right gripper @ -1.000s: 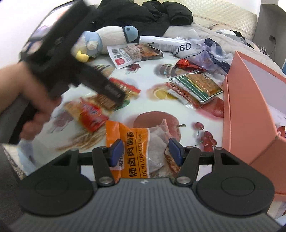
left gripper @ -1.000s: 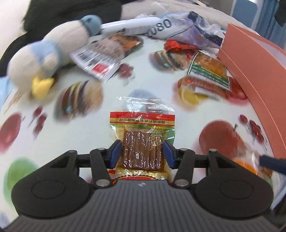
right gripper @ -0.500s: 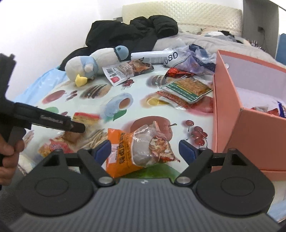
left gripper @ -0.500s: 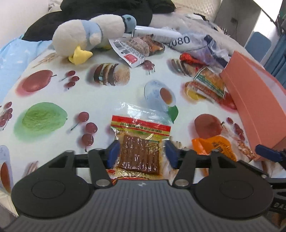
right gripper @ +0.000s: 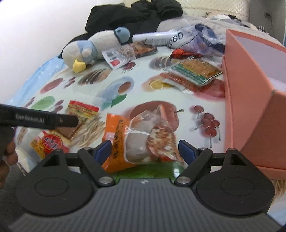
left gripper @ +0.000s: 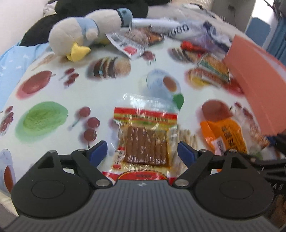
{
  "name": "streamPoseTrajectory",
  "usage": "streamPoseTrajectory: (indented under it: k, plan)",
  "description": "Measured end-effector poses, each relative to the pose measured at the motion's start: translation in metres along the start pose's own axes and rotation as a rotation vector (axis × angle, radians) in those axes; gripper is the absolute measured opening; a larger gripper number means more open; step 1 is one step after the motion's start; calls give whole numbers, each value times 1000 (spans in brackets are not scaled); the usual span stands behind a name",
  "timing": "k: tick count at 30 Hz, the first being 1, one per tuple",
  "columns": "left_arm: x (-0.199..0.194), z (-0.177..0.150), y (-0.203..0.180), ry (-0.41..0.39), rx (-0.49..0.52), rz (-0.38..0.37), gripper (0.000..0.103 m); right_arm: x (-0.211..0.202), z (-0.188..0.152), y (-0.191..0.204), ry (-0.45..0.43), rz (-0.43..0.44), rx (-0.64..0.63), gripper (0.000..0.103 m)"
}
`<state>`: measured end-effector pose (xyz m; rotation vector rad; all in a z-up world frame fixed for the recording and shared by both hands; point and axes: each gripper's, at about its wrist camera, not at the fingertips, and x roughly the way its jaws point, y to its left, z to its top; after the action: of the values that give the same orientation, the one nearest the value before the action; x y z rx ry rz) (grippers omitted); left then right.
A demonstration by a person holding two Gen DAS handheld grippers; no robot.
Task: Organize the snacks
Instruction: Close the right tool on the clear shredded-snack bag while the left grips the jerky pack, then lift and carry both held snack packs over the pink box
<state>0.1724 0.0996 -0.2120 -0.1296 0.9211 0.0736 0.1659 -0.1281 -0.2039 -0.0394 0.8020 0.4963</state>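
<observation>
A clear packet of brown strips [left gripper: 144, 141] with a red and yellow header lies flat on the fruit-print cloth [left gripper: 53, 85]. My left gripper [left gripper: 142, 153] straddles its near end, jaws opening, and the blue pads stand clear of both its sides. An orange packet [right gripper: 141, 141] lies between the pads of my right gripper [right gripper: 144, 149], which is open; the left pad is close to the packet's edge. In the right wrist view, one of the left gripper's fingers [right gripper: 44, 120] reaches over the brown-strip packet [right gripper: 80, 116]. The orange packet [left gripper: 227, 135] also shows in the left wrist view.
An open pink box [right gripper: 246, 100] stands at the right edge. A packet with a round red label [right gripper: 50, 142] lies under the brown-strip one. Further back are a green-label packet [right gripper: 194, 70], a red wrapper [right gripper: 180, 53], a barcode packet [right gripper: 123, 53], a plush penguin [right gripper: 94, 46], a plastic bag [right gripper: 202, 39] and dark clothing [right gripper: 134, 16].
The left pads, earlier pressed on the brown-strip packet, have spread apart and let it go. The right jaws have widened around the orange packet. The left gripper has drawn back from the plush penguin.
</observation>
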Motion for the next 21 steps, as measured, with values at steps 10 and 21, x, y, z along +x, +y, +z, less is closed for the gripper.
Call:
streamPoseTrajectory:
  k: [10,21]
  plan:
    - [9,-11,-19,-25,102,24,90,7,0,10,9,4,-98,61]
    - [-2,-14,-38,-35,135,2,66,-6,7,7,2,11,-61,29]
